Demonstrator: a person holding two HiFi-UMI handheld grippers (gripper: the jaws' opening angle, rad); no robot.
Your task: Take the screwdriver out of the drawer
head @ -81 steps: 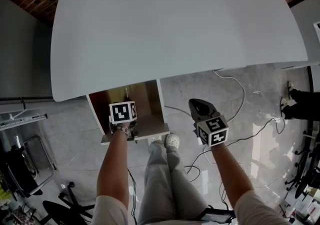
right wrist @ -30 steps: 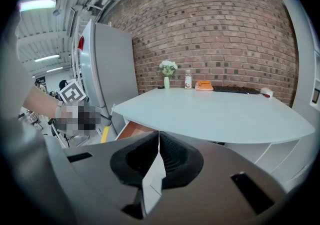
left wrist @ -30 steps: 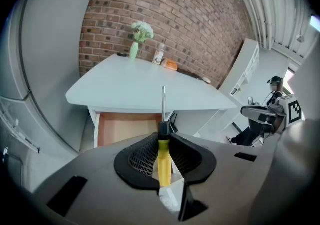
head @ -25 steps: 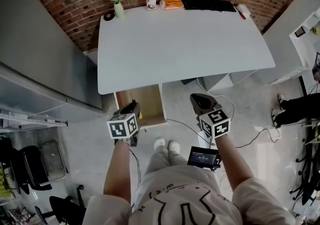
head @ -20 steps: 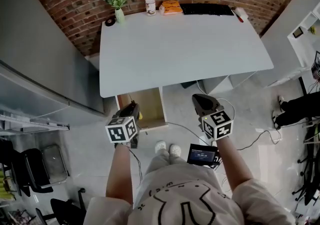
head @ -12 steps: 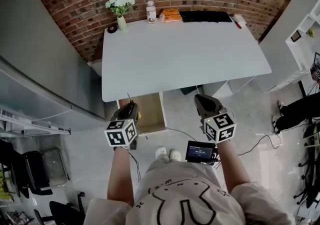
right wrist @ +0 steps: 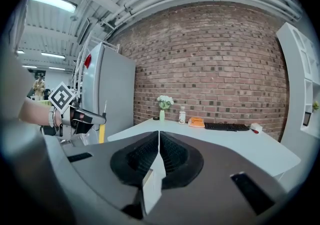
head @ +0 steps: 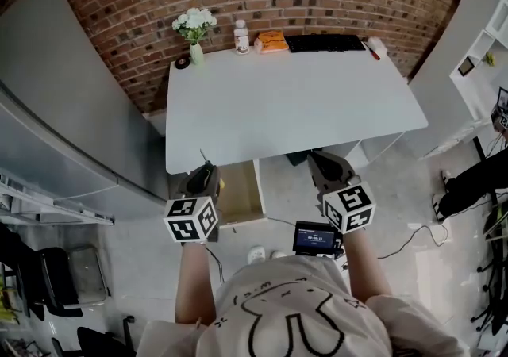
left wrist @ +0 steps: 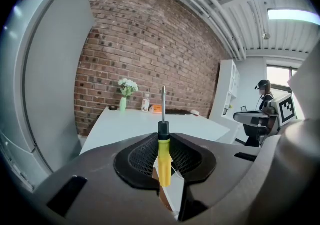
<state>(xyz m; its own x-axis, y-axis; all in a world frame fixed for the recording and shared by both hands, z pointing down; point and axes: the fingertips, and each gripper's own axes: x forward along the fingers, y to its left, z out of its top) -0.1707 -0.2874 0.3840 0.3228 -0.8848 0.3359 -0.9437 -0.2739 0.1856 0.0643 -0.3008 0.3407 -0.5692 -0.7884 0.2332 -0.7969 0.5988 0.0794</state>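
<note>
Screwdriver (left wrist: pixel 164 161) | upright, pinched between left gripper (head: pixel 205 175) jaws | drawer (head: pixel 240 191) apparently open

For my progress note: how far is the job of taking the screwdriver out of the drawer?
Done: the screwdriver is out of the drawer, which stands open. In hand: the left gripper is shut on its yellow handle, shaft upward. Left: probably only setting it down; the right gripper is shut and empty.

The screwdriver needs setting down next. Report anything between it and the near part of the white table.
Nothing visible. The left gripper holds the screwdriver upright just short of the table, whose near part is bare; the vase, bottle and keyboard stand along the far edge.
</note>
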